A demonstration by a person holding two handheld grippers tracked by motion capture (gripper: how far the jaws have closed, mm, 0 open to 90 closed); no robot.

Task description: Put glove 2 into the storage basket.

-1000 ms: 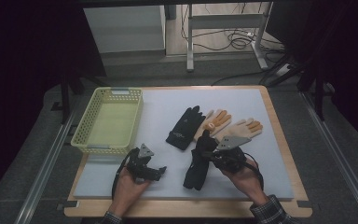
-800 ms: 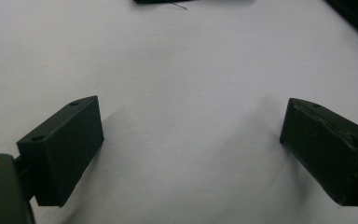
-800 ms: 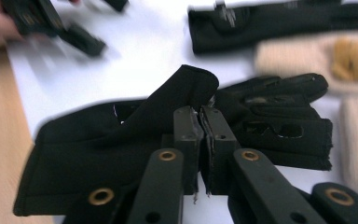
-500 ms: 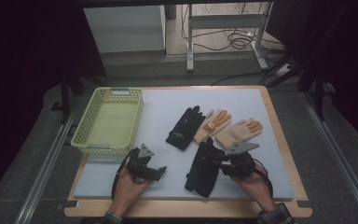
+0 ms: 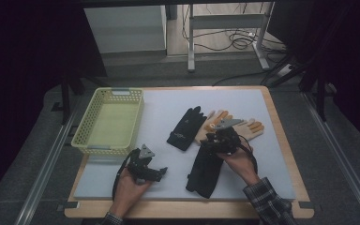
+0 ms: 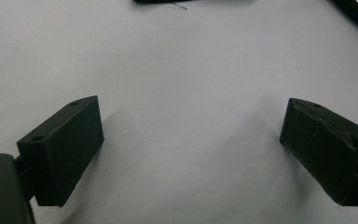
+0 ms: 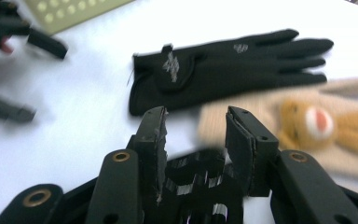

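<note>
The right gripper (image 5: 214, 139) is held low over the white surface (image 5: 272, 178) by a hand in a plaid sleeve, the forearm coming in from the lower right and the gripper aimed toward the far-left gloves. Its jaws have just been opening and now stand partly apart above the cuff end of a black glove (image 5: 205, 169) lying lengthwise in front of the person; in the right gripper view that glove's fabric (image 7: 200, 186) sits low between the jaws, and the pads do not press on it. Beyond it lie a second black glove (image 5: 186, 128) and a tan glove (image 5: 249, 128), side by side. The left gripper (image 5: 153, 172) rests on the surface near a yellow basket (image 5: 86, 136), held from below, jaws wide apart with nothing between them.
</note>
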